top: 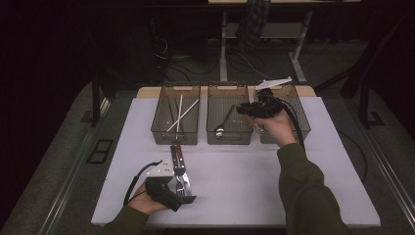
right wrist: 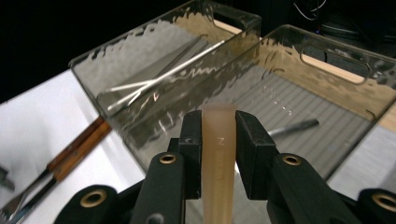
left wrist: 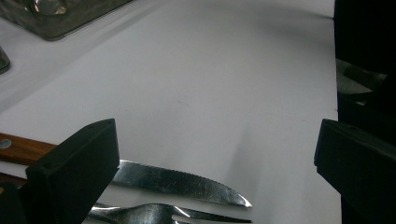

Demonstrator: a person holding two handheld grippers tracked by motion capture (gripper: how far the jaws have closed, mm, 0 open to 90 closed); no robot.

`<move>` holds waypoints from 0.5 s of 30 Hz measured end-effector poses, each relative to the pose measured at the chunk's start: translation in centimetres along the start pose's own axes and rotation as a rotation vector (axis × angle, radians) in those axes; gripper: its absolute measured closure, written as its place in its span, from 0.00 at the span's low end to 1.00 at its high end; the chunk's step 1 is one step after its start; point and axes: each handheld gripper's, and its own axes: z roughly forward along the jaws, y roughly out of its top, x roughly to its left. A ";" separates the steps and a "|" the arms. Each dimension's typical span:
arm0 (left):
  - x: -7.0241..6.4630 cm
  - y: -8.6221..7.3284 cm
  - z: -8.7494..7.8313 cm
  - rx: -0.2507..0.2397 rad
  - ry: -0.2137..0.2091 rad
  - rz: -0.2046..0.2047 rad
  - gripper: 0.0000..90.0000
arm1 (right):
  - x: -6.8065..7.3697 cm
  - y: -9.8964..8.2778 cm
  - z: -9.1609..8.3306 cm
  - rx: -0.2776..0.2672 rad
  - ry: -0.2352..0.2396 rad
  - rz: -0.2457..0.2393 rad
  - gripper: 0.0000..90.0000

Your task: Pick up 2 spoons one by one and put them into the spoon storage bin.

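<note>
Step in hand: sorting cutlery into three clear ribbed plastic bins (top: 228, 138).
Right gripper (right wrist: 218, 140): jaws clamped on a pale beige tapered plastic handle (right wrist: 217, 163), held above the middle and right bins.
Left gripper (left wrist: 215, 158): jaws wide apart, empty, over the wooden-handled serrated steel knife (left wrist: 173, 183) and steel fork (left wrist: 154, 214) on the white table (left wrist: 210, 84).
Next, likely: lower the handle into its bin and let go.

Pale beige handle (right wrist: 218, 154), flat and tapered, clamped upright between black jaws, above the clear bins (right wrist: 327, 93).
</note>
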 end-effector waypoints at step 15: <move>-0.1 0.1 0.2 0.007 -0.008 0.012 0.00 | -0.9 1.5 4.8 0.008 -0.048 0.012 0.81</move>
